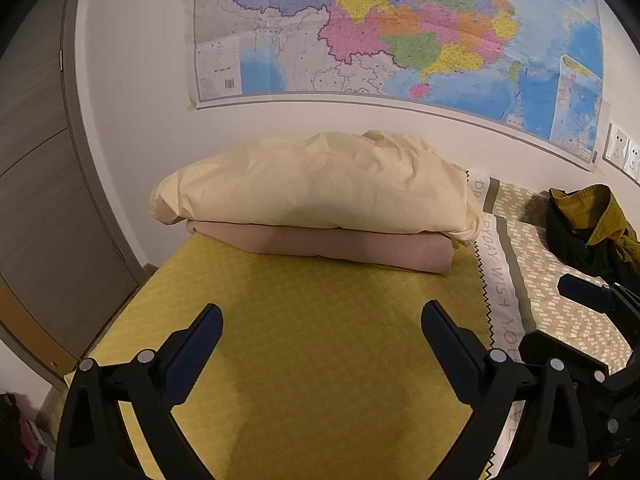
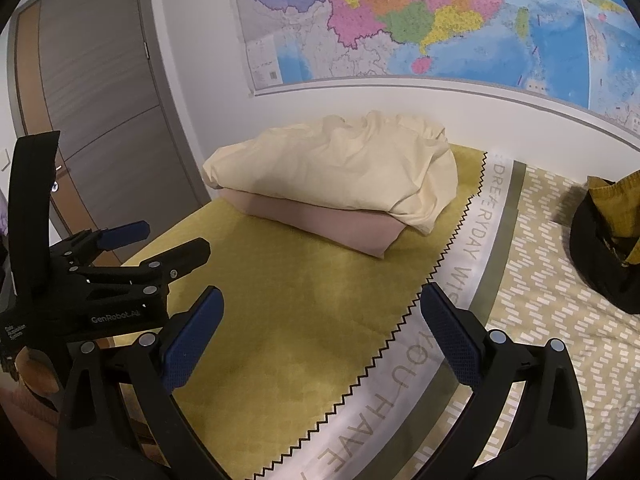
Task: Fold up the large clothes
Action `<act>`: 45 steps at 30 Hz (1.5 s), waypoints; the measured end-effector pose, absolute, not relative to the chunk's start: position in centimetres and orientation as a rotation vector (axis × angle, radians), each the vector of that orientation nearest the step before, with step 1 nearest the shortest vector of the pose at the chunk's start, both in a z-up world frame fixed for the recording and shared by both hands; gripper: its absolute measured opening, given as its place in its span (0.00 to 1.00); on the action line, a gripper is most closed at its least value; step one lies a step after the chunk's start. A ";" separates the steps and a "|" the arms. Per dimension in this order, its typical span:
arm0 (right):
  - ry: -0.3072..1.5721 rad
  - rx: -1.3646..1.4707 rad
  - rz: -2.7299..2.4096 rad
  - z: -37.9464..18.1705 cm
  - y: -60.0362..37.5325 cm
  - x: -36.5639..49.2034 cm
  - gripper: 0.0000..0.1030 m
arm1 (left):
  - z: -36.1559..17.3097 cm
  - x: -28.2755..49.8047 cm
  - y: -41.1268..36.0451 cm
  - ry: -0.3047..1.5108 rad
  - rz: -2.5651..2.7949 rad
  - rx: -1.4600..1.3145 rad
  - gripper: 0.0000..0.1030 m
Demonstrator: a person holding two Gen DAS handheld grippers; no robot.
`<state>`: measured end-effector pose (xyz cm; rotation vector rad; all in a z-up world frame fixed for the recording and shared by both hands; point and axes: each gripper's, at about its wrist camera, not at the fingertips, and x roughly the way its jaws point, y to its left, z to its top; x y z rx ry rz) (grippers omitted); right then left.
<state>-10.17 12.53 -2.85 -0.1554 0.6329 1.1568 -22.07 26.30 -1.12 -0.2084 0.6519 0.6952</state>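
Grey-brown wood of a door [image 1: 48,200] filled the left edge of the left wrist view, beside a white wall. Across the upper part of that frame hung a large coloured map [image 1: 400,28]. Below it, in the centre, lay 2 folded pieces stacked together: a cream folded garment [image 1: 312,184] resting on top of a pink folded garment [image 1: 340,248], both near the wall on a yellow-green bedspread [image 1: 300,340]. At the bottom of the frame the left gripper [image 1: 320,340] hovered over bare bedspread with its 2 blue-padded fingers spread wide apart and nothing between them. To the right ran a white printed band [image 1: 500,280] with a black zigzag edge, then a patterned olive-and-white section. At the right edge a crumpled black and mustard garment [image 1: 588,232] lay on that patterned section, well apart from the stack, with part of the other gripper below it.

In the right wrist view, the left gripper [image 2: 156,240] appeared side-on at the left of the frame, its fingers parted and empty. The cream folded garment [image 2: 340,168] and pink folded garment [image 2: 320,224] sat in the upper centre. The right gripper [image 2: 320,324] at the bottom also stood wide open, holding nothing, above the zigzag edge. The black and mustard garment [image 2: 608,240] lay at the right edge.
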 end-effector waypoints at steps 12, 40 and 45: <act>0.637 -0.155 1.160 -2.9 12.5 -10.3 0.94 | -1.2 -22.3 26.1 0.655 0.697 -0.208 0.93; 0.637 -0.151 1.168 -2.9 12.4 -10.7 0.94 | -1.4 -22.4 25.8 0.666 0.689 -0.203 0.93; 0.632 -0.153 1.169 -2.8 12.3 -11.1 0.94 | -1.4 -22.6 25.5 0.664 0.689 -0.203 0.93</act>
